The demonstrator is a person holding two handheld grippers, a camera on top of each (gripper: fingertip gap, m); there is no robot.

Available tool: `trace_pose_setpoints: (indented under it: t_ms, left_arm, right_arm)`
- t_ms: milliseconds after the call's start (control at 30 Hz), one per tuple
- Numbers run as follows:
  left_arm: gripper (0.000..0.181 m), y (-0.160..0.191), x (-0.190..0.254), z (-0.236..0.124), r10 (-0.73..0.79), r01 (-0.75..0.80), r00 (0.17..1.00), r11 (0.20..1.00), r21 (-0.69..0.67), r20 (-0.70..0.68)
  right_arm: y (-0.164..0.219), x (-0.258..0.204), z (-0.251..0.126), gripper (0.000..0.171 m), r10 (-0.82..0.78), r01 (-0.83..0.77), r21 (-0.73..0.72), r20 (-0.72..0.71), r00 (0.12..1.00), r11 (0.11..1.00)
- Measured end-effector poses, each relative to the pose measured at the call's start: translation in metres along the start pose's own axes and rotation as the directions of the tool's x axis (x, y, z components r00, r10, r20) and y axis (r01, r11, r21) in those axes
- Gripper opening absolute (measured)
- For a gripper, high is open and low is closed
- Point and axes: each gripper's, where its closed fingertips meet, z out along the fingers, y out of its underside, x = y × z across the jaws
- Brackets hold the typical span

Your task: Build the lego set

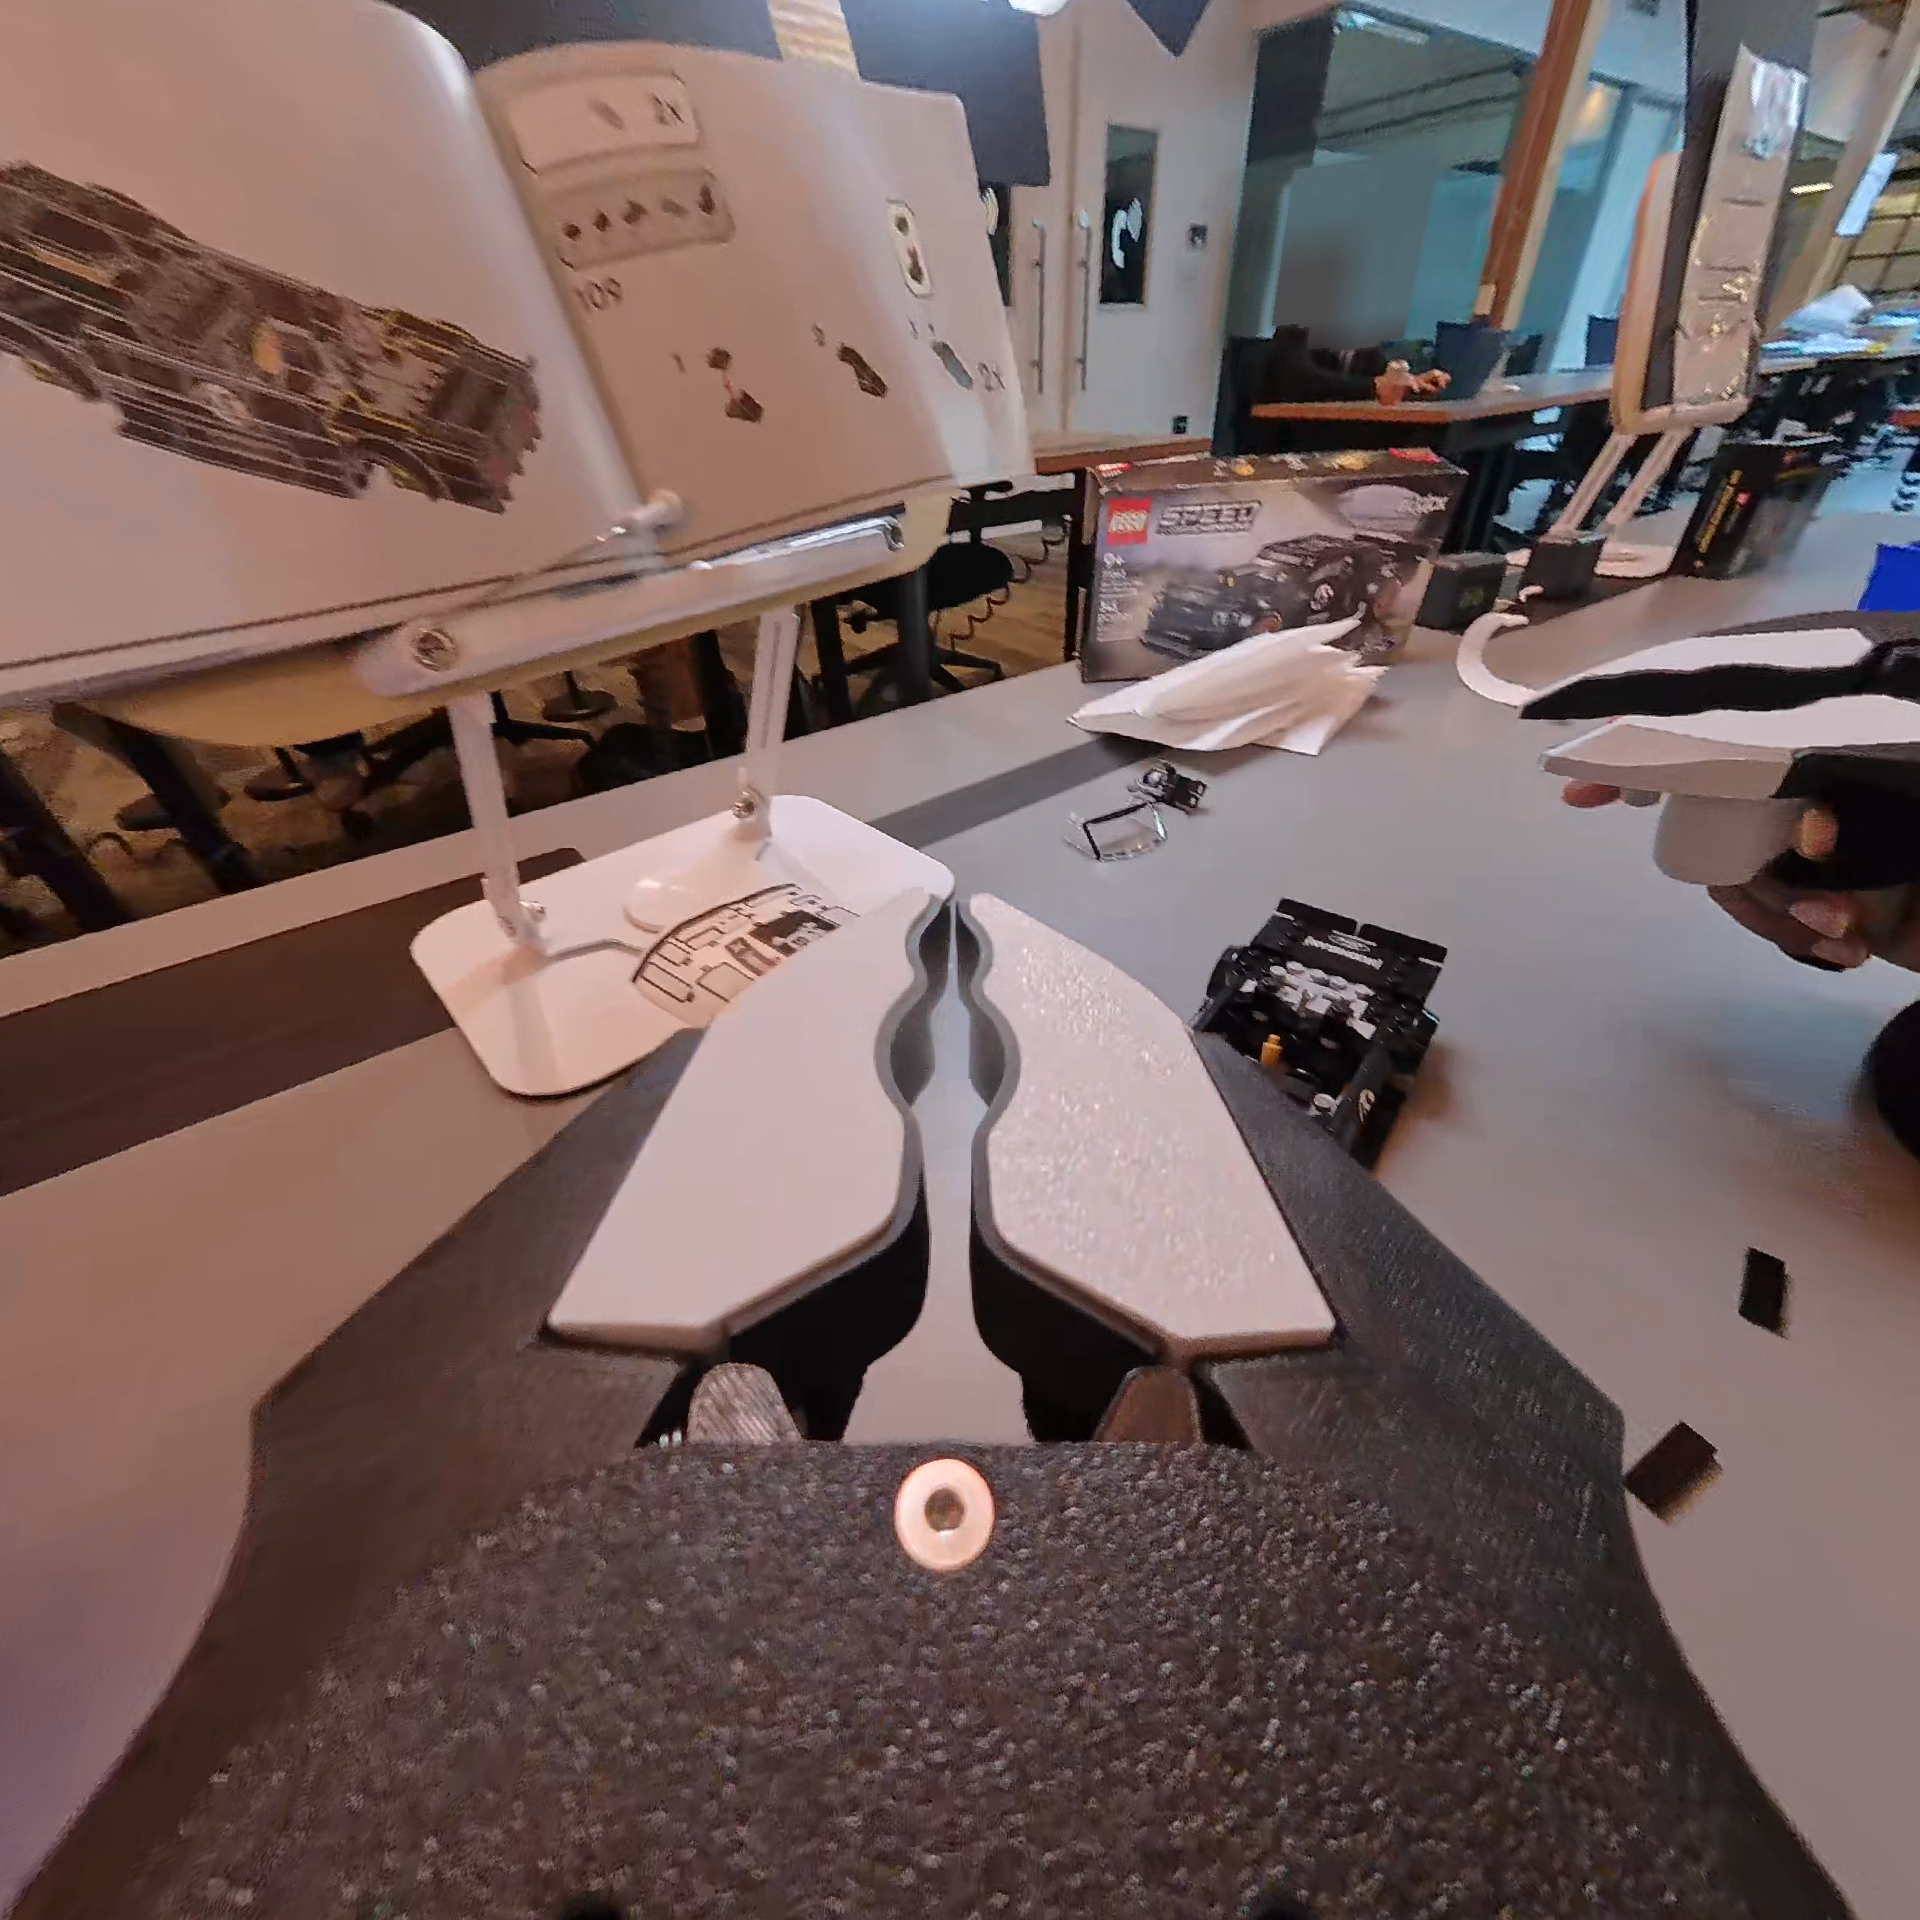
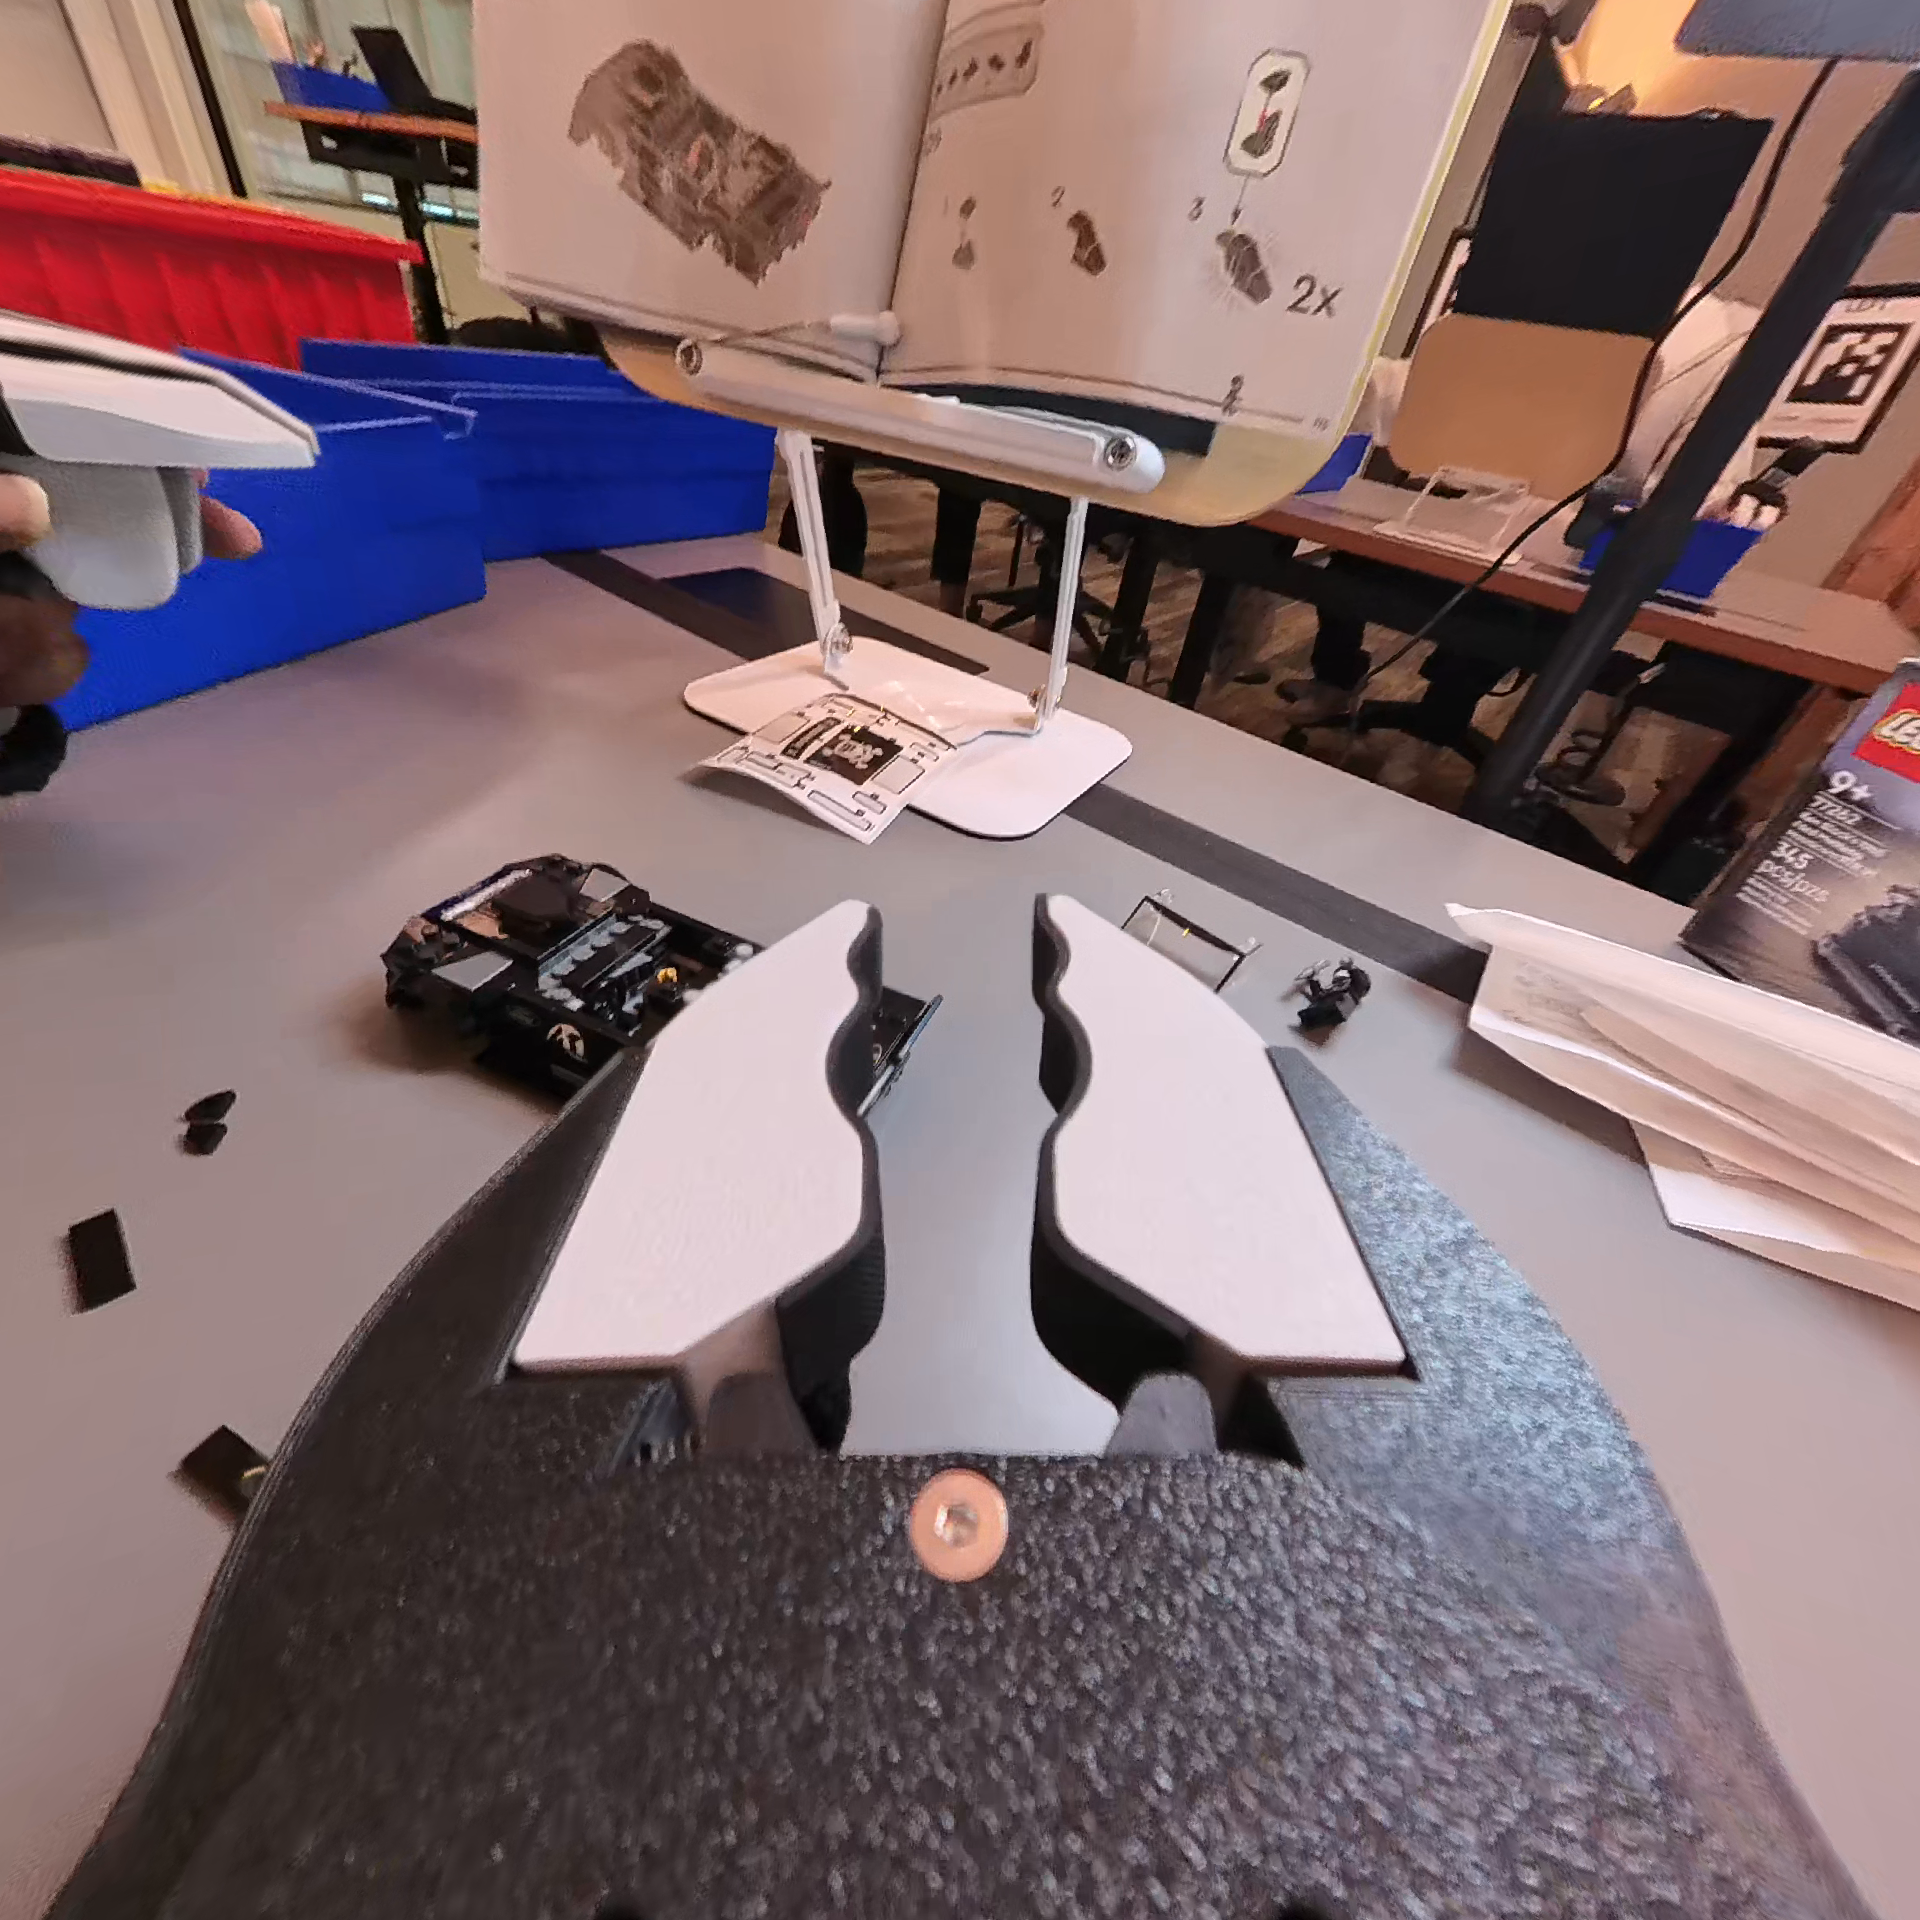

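The partly built black lego car [image 1: 1330, 997] sits on the grey table [image 1: 1558, 1091]; in the right wrist view it [image 2: 540, 977] lies left of my right fingers. My left gripper [image 1: 954, 914] is shut, pads touching, with nothing showing between them, and is raised over the sticker sheet [image 1: 748, 935] on the stand base [image 1: 540, 997]. It also shows at the left edge of the right wrist view [image 2: 301, 449]. My right gripper [image 2: 956, 925] is open above bare table, its left finger [image 2: 748, 1091] in front of the car's end. It also shows in the left wrist view [image 1: 1536, 727].
The instruction booklet [image 2: 935, 156] stands open on a white stand. A clear windscreen piece [image 2: 1184, 940] and a small black assembly [image 2: 1330, 987] lie beyond my right gripper. Loose black tiles [image 2: 101, 1257] lie left. Paper bags [image 2: 1714, 1091], the set box [image 2: 1829, 862] and blue bins [image 2: 364, 520] flank the table. My hands' fingertips stand some 25 cm from each other. The left gripper is farther from the small black assembly [image 2: 1330, 987], some 35 cm, than the right, some 20 cm. The left camera catches it too, in the left wrist view [image 1: 1167, 784].
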Motion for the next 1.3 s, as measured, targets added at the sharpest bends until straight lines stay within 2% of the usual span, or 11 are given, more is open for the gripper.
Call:
trace_pose_setpoints:
  t_ms: [267,600,733,1067,1167,1233,1300]
  left_arm:
    - [0.000,-0.009,-0.024,-0.011,0.006,-0.010,0.996,0.999,0.044,0.094]
    - [0.000,-0.003,-0.036,-0.010,-0.040,0.036,0.994,0.999,0.038,0.101]
    - [0.000,0.005,-0.039,-0.006,-0.030,0.029,0.994,1.000,0.012,0.107]
    - [0.003,0.012,-0.033,-0.003,0.032,-0.029,0.995,0.999,-0.028,0.099]
    - [0.006,0.016,-0.027,0.000,0.053,-0.050,0.996,0.998,-0.049,0.074]
    - [0.012,0.021,-0.021,0.004,0.058,-0.055,0.998,0.996,-0.073,0.040]
    - [0.021,0.029,-0.012,0.008,0.047,-0.048,0.999,0.993,-0.108,-0.010]
  right_arm:
    - [-0.017,0.003,0.000,0.028,-0.022,0.025,0.046,-0.061,0.998,0.999]
    - [-0.037,-0.025,0.023,0.028,-0.085,0.088,0.068,-0.038,0.996,0.994]
    - [-0.031,-0.029,0.024,0.028,-0.103,0.105,0.060,-0.025,0.994,0.993]
    - [-0.024,-0.028,0.014,0.028,-0.025,0.024,0.056,0.018,1.000,0.998]
    - [-0.017,-0.042,0.015,0.025,-0.039,0.039,0.001,0.120,0.992,0.999]
    - [0.000,-0.066,0.010,0.024,-0.079,0.114,-0.108,0.286,0.955,0.988]
    - [0.030,-0.094,-0.009,0.025,-0.055,0.223,-0.276,0.506,0.861,0.935]
